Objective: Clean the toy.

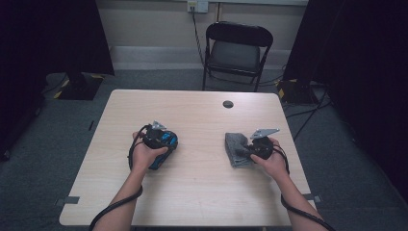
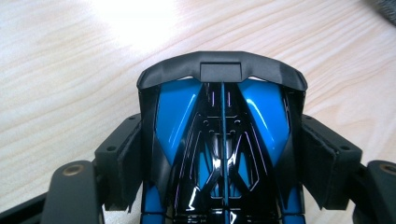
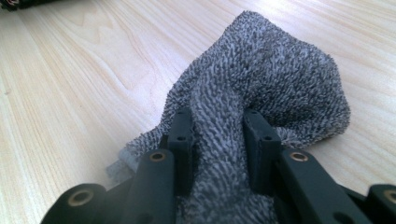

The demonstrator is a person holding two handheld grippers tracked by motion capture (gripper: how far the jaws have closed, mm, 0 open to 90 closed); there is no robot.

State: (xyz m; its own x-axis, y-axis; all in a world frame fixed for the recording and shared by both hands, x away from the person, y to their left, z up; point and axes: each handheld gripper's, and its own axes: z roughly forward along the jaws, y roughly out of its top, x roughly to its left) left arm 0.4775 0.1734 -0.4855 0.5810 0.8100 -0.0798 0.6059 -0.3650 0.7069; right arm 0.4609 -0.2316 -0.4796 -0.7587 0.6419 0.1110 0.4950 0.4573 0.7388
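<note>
Light wood table (image 1: 192,192), rounded corners, stood on grey carpet (image 1: 43,159). Dark round cable hole (image 1: 228,104) sat near the far edge. A grey towel (image 1: 235,147) lay bunched on the right half, a blue-and-black toy car (image 1: 165,147) was on the left half, well apart.

From up top my left hand (image 1: 144,155) covers most of the blue and black car (image 1: 163,144), so I can't make out its shape. In the left gripper view its tail runs off at 6 o'clock. The grey cloth (image 3: 261,88) hides its own near end behind the right gripper (image 3: 219,140).
</note>
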